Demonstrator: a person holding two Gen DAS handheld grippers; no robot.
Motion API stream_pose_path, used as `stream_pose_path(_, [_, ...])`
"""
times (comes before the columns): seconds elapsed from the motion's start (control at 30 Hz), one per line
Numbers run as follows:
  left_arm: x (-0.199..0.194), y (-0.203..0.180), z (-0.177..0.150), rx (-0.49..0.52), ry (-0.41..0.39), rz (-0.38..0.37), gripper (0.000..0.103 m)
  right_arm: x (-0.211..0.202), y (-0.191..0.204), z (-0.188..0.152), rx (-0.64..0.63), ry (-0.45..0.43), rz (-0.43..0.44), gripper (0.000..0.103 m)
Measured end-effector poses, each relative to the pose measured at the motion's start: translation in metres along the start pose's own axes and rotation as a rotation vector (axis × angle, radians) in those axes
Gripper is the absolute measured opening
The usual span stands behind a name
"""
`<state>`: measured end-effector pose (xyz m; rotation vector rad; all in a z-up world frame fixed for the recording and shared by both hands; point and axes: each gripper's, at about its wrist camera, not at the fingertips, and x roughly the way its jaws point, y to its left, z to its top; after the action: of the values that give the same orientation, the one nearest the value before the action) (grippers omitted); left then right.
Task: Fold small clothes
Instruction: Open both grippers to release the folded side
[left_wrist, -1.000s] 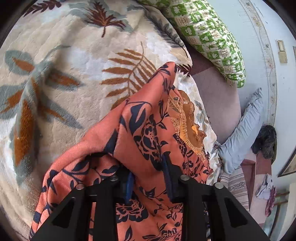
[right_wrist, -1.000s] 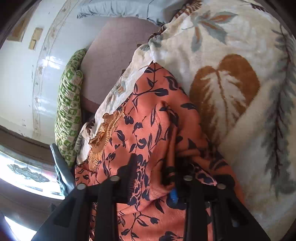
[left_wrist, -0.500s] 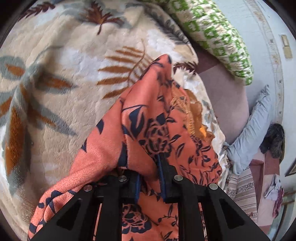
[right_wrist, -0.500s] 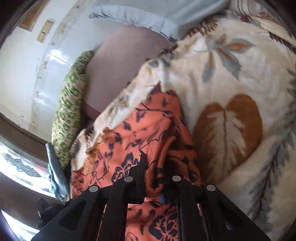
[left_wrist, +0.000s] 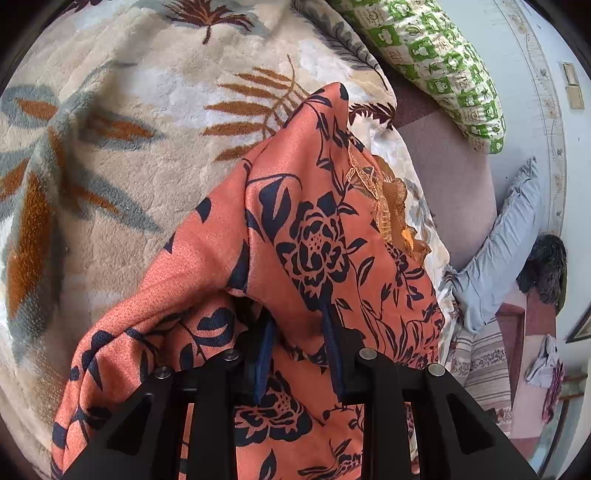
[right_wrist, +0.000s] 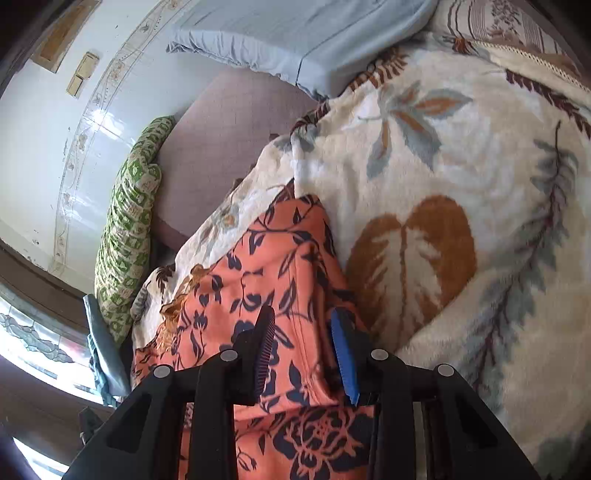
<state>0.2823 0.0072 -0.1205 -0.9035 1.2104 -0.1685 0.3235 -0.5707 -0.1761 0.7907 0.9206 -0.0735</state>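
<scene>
Orange floral garment (left_wrist: 314, 236), at lower centre on the blanket (left_wrist: 110, 147), looks soft, light and limp, best pinched at a folded edge; both the left gripper (left_wrist: 299, 354) and the right gripper (right_wrist: 304, 350) stand parted, cloth bunched between, grip uncertain.

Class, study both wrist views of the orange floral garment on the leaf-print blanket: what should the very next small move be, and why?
Probably draw both grippers back clear of the cloth. The right gripper stands open over the orange floral garment, the left gripper has parted too, and the garment lies doubled over on the leaf-print blanket, so that fold looks laid.
</scene>
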Motion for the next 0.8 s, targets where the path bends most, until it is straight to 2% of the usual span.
stream_pose_path(0.1, [-0.008,-0.006,-0.011,0.02,0.054,-0.048,0.025,0.022,0.01,0.011,-0.042,0.071,-0.051,0.034])
stream_pose_path(0.17, [-0.025,-0.012,-0.021,0.071,0.075,-0.108,0.025,0.024,0.017,0.011,-0.085,0.063,-0.056,0.034])
stream_pose_path(0.23, [-0.045,-0.021,-0.023,0.12,0.058,-0.151,0.025,0.025,0.025,0.01,-0.144,0.065,-0.055,0.034])
stream_pose_path(0.27, [-0.055,-0.026,-0.017,0.141,0.023,-0.152,0.026,0.027,0.027,0.01,-0.171,0.072,-0.069,0.034])
stream_pose_path(0.3, [-0.064,-0.032,-0.008,0.161,-0.021,-0.143,0.029,0.029,0.028,0.009,-0.186,0.08,-0.081,0.034])
stream_pose_path(0.33, [-0.069,-0.038,0.005,0.186,-0.07,-0.115,0.039,0.03,0.028,0.009,-0.188,0.085,-0.086,0.034])
stream_pose_path(0.4, [-0.066,-0.047,0.033,0.217,-0.14,-0.009,0.058,0.03,0.026,0.011,-0.171,0.071,-0.086,0.034])
stream_pose_path(0.43, [-0.056,-0.049,0.047,0.222,-0.151,0.053,0.059,0.031,0.025,0.012,-0.164,0.068,-0.085,0.034])
stream_pose_path(0.47, [-0.04,-0.05,0.059,0.226,-0.124,0.101,0.059,0.034,0.026,0.012,-0.165,0.077,-0.096,0.034])
stream_pose_path(0.5, [-0.024,-0.048,0.069,0.218,-0.082,0.152,0.056,0.036,0.028,0.012,-0.184,0.084,-0.119,0.027])
stream_pose_path(0.53, [-0.008,-0.045,0.076,0.205,-0.046,0.198,0.039,0.035,0.033,0.013,-0.223,0.077,-0.144,0.02])
stream_pose_path(0.57, [0.004,-0.046,0.078,0.207,-0.024,0.218,0.024,0.03,0.04,0.013,-0.272,0.062,-0.154,0.004])
stream_pose_path(0.6, [0.012,-0.049,0.078,0.232,-0.016,0.245,0.009,0.023,0.048,0.015,-0.313,0.044,-0.142,0.003])
stream_pose_path(0.63, [0.012,-0.053,0.077,0.265,-0.043,0.259,0.009,0.012,0.055,0.018,-0.338,0.014,-0.116,0.003])
stream_pose_path(0.73, [0.001,-0.062,0.071,0.32,-0.134,0.208,0.009,-0.025,0.064,0.038,-0.304,-0.118,0.007,0.003])
stream_pose_path(0.8, [0.002,-0.065,0.066,0.316,-0.154,0.213,0.009,-0.024,0.06,0.053,-0.261,-0.15,0.012,0.003])
